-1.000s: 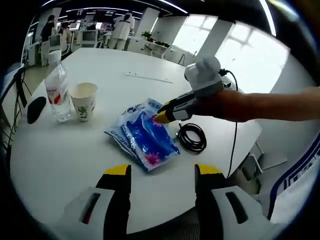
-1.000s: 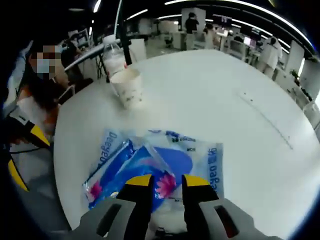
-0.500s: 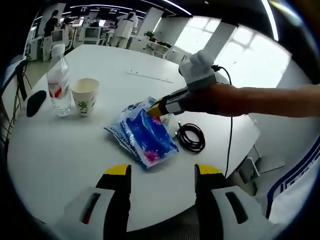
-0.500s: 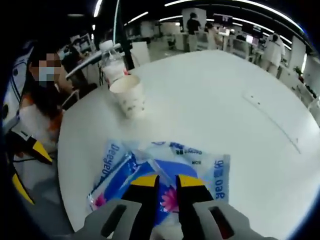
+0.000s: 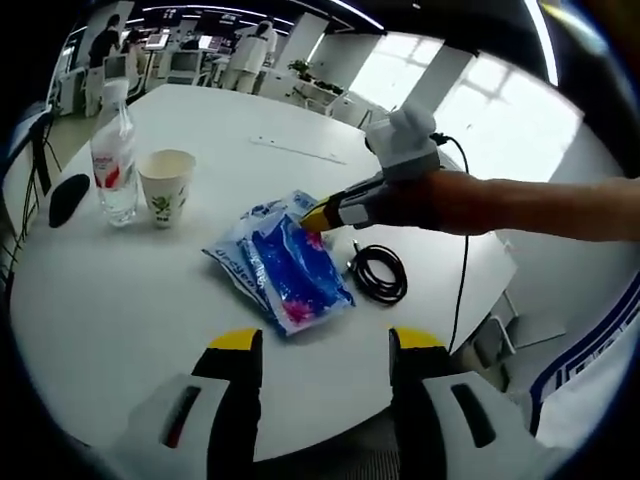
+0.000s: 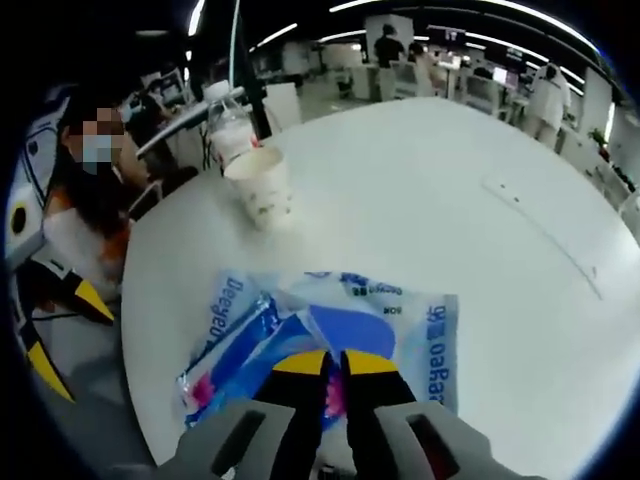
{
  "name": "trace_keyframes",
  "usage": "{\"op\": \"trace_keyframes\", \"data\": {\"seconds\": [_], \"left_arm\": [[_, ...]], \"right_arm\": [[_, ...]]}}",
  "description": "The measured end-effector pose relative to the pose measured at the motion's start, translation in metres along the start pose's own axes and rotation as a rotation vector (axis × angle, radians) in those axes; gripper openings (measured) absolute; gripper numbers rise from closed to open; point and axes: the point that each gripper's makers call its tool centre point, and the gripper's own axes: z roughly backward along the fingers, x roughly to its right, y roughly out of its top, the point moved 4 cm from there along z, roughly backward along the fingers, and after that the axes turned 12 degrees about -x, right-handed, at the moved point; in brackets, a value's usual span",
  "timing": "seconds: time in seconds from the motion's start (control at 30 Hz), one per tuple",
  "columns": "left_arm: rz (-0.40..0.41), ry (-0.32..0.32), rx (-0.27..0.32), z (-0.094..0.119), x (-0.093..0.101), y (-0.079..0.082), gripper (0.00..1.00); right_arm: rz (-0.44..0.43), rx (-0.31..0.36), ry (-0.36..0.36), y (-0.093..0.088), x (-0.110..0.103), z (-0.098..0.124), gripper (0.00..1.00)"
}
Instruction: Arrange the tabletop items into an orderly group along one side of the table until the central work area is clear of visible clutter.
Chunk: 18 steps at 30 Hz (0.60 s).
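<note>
Jaws of my right gripper (image 6: 331,363) have narrowed from a gap to a pinch on the blue packet (image 5: 282,268), mid-table beside the coiled cable (image 5: 381,274). Left gripper (image 5: 325,345) hangs wide, empty. Packet now ready to drag aside.
</note>
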Motion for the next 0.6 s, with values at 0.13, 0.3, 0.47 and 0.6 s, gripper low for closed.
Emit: {"op": "trace_keyframes", "data": {"seconds": [0.13, 0.3, 0.47, 0.6], "left_arm": [[-0.003, -0.007, -0.006, -0.002, 0.003, -0.001, 0.5], [-0.011, -0.016, -0.016, -0.004, 0.006, -0.002, 0.5], [-0.008, -0.018, -0.017, -0.004, 0.006, -0.004, 0.49], [-0.002, -0.021, -0.019, -0.005, 0.008, -0.007, 0.49]], "right_arm": [[-0.038, 0.013, 0.002, -0.005, 0.001, 0.006, 0.01], [-0.187, 0.054, 0.034, -0.012, 0.005, 0.012, 0.0], [-0.266, 0.066, 0.016, -0.028, 0.014, 0.02, 0.0], [-0.314, 0.075, -0.003, -0.037, 0.019, 0.026, 0.0]]}}
